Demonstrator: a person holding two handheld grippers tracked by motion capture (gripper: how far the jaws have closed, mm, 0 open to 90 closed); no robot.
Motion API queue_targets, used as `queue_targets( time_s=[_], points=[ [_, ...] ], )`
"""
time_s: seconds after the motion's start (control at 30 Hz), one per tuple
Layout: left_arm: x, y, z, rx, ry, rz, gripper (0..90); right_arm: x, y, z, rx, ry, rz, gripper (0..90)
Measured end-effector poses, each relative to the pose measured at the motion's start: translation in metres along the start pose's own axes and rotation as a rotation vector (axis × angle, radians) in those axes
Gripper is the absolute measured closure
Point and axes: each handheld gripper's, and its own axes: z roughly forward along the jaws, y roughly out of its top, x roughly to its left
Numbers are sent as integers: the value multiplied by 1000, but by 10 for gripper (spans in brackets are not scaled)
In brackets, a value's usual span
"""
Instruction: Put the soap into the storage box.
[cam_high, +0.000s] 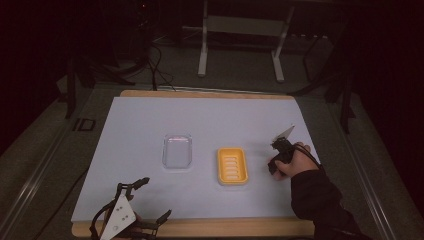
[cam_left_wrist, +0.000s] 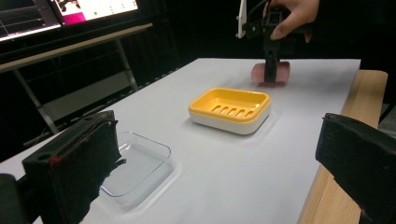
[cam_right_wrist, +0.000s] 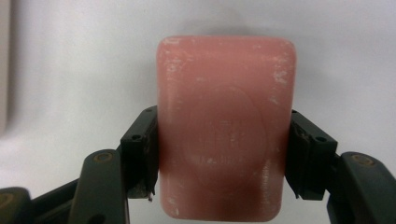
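On the white table (cam_high: 140, 125), right of the yellow soap dish (cam_high: 232, 166), the right gripper (cam_right_wrist: 219, 154) is clamping the pink soap (cam_right_wrist: 226, 126) by its sides, probably for lifting; the left gripper (cam_high: 145, 200) is waiting wide open, holding nothing.

Nothing is reading clearly: the pink soap bar (cam_right_wrist: 226, 126) is showing a faint oval stamp between the jaws, illegible.

Room was dark; a white sheet (cam_high: 150, 120) covered the wooden table (cam_high: 210, 93), metal frame legs (cam_high: 202, 55) behind, lit monitor (cam_left_wrist: 93, 8) off to the side.
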Motion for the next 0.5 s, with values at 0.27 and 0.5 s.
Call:
queue_targets(
  time_s=[0.27,0.5],
  points=[
    [0,0,0,0,3,0,3,6,0,-21,-29,20,44,379],
    [0,0,0,0,3,1,3,12,1,-43,-73,2,44,379]
  ],
)
